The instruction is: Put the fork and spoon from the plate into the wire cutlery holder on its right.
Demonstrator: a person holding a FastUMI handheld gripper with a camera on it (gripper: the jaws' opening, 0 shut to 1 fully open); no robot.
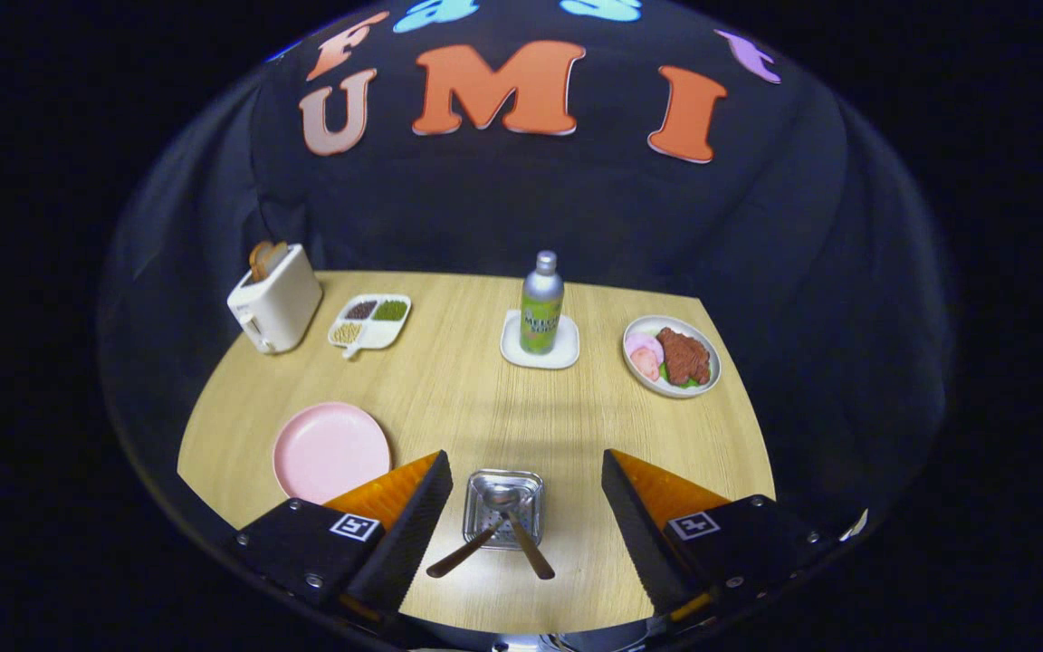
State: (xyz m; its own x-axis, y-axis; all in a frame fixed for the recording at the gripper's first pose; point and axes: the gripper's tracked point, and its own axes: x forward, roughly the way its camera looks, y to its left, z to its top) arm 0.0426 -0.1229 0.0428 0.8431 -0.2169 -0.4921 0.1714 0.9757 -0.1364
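Left of the wire cutlery holder [503,507] I see the pink plate [331,450] bare on the desk [485,389]. Both utensils [496,536] stand in the holder, handles crossed toward me, so I judge the task done. My jaws [521,521] are spread wide around it, holding nothing.

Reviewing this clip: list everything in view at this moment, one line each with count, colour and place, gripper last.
Table: one, light wood, under everything.
Pink plate: one, bare, just ahead of the left finger.
Wire cutlery holder: one, silver, between the fingers, right of the pink plate.
Fork and spoon: two, metal heads, brown handles, standing crossed in the holder.
Toaster: one, cream, far left, toast in the slot.
Divided dish: one, white, beans inside, beside the toaster.
Bottle: one, silver and green, upright on a white coaster.
Food plate: one, white, far right.
Gripper: one, fingers wide apart, holding nothing.
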